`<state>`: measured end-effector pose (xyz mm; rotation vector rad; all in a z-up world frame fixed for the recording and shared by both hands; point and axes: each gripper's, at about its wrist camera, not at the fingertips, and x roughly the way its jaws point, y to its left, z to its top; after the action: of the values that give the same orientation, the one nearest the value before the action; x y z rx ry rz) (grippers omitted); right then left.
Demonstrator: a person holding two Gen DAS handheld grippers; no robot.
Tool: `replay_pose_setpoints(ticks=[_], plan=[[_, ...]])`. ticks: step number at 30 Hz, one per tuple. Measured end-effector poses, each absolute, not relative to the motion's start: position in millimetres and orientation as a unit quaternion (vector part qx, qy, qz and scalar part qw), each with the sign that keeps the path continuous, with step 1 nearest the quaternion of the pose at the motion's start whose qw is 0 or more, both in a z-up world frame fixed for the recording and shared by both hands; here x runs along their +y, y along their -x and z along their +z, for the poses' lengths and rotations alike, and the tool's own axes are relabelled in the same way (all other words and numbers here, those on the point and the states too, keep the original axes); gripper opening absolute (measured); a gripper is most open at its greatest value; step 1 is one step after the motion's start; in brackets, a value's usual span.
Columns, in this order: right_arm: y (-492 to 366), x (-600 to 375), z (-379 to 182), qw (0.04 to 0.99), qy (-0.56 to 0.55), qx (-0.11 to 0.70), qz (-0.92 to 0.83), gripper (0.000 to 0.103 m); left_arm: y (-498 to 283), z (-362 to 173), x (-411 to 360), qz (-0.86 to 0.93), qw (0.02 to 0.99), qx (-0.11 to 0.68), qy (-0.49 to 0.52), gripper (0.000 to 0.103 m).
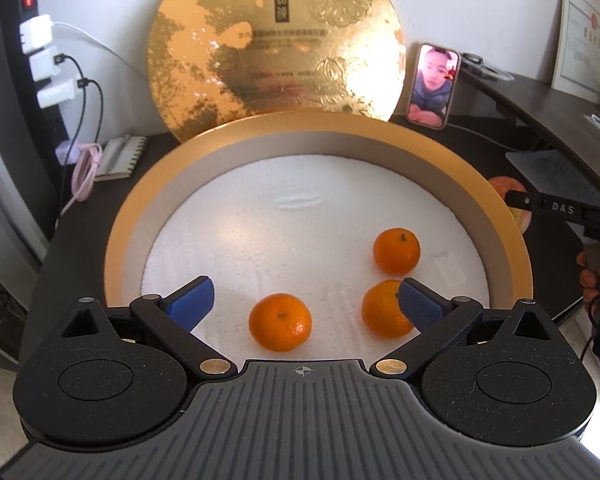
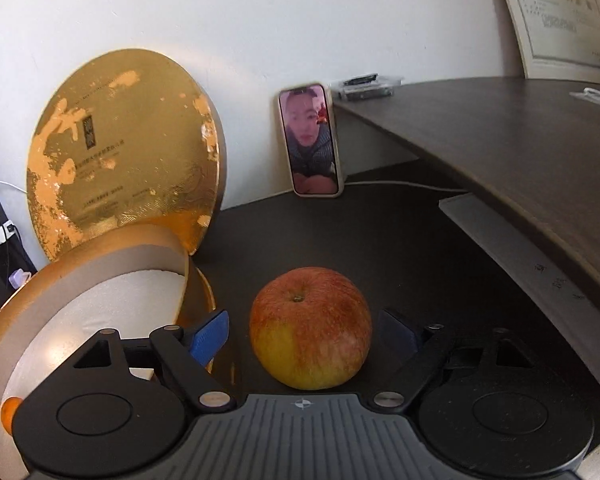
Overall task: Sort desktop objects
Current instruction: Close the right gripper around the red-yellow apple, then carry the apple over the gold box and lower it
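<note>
Three glossy orange mandarins (image 1: 280, 322) sit on white foam in the round gold box (image 1: 148, 216); my left gripper (image 1: 306, 300) hovers wide open, my right gripper (image 2: 304, 330) gapes empty around the red-yellow apple (image 2: 310, 328).

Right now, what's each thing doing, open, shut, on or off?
Round gold box: open, holding three tangerines.
Gold round lid: off, leaning on the wall.
Pink-cased phone: screen on, propped upright.
Red-yellow apple: on desk, ungripped.
Left gripper: jaws open.
Right gripper: jaws open.

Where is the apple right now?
In the right wrist view the apple sits on the dark desk, between the open right claw's fingers, just right of the round gold box and outside it.
</note>
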<state>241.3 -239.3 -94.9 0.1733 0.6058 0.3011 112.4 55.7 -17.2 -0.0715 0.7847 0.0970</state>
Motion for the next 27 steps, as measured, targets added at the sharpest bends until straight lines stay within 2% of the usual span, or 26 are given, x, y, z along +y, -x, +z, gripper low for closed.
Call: replay_pose_setpoints(ticks=[17, 23, 27], plan=[[-272, -233, -112, 0.922, -0.096, 0.338, 0.162, 0.08, -118, -22, 58, 0.049, 0.918, 0.392, 0.042, 0.101], [-259, -227, -97, 0.931, -0.079, 0.33, 0.133, 0.08, -109, -22, 68, 0.055, 0.918, 0.39, 0.049, 0.101], [-241, -217, -66, 0.945, -0.053, 0.296, 0.13, 0.08, -101, -20, 77, 0.059, 0.92, 0.382, 0.056, 0.101]])
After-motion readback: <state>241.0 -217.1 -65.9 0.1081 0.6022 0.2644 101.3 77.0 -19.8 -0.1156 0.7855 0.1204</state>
